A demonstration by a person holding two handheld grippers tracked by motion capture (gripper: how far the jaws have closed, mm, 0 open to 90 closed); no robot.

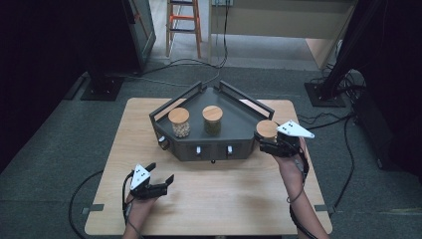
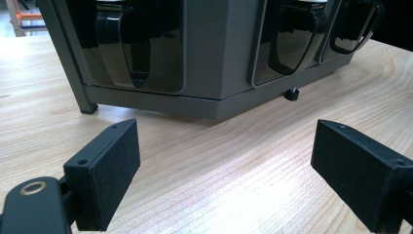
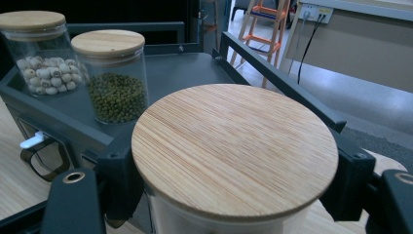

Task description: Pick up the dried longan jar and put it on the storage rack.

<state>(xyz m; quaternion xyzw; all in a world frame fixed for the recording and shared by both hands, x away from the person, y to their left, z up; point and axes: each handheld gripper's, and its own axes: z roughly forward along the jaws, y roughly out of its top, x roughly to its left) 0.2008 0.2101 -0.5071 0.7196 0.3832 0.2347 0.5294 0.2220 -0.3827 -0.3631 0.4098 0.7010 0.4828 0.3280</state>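
Observation:
A dark grey corner-shaped rack stands at the back middle of the wooden table. On its top stand two glass jars with wooden lids: one with pale beans, one with green beans. My right gripper is shut on a third wooden-lidded jar, held at the rack's right corner; what it contains is hidden. My left gripper is open over bare table in front of the rack's left side, with nothing between its pads.
The rack's front has recesses with glossy black handles and small white knobs. A low rail runs along its back edges. Beyond the table are an orange-runged stool, two stand bases and cables on the floor.

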